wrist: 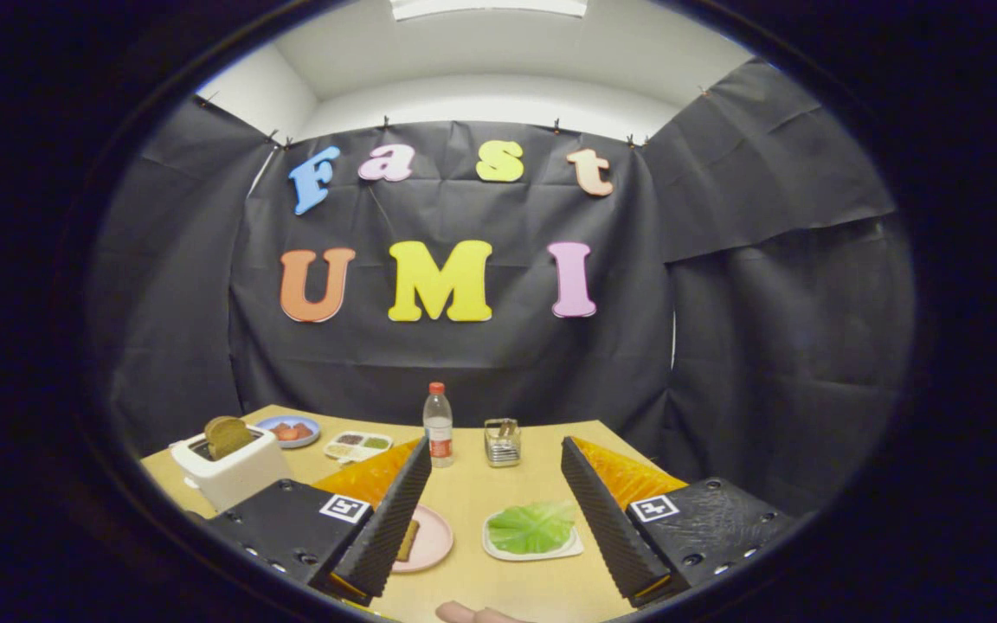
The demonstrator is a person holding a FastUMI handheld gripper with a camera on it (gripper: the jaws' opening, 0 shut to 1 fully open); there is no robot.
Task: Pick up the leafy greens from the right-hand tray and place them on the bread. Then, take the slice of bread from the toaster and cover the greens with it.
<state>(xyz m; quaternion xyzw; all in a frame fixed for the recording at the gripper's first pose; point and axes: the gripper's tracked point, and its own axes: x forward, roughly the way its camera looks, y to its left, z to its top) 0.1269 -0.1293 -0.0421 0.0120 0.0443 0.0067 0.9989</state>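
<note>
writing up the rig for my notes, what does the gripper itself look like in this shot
The gripper has two wedge-shaped jaws with ribbed, saw-toothed inner faces, standing apart with nothing between them. Each is mounted on a black block with round screw holes, topped by a small square black-and-white marker. Orange ridged panels sit behind the jaws.

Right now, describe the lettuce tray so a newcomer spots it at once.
Start at the tan table, with the gripper open above it. Between the fingers, toward the right one, sits a small white tray holding flat leafy greens. Its neighbour, a pink plate with bread, is round; only this tray holds something bright green.
</note>
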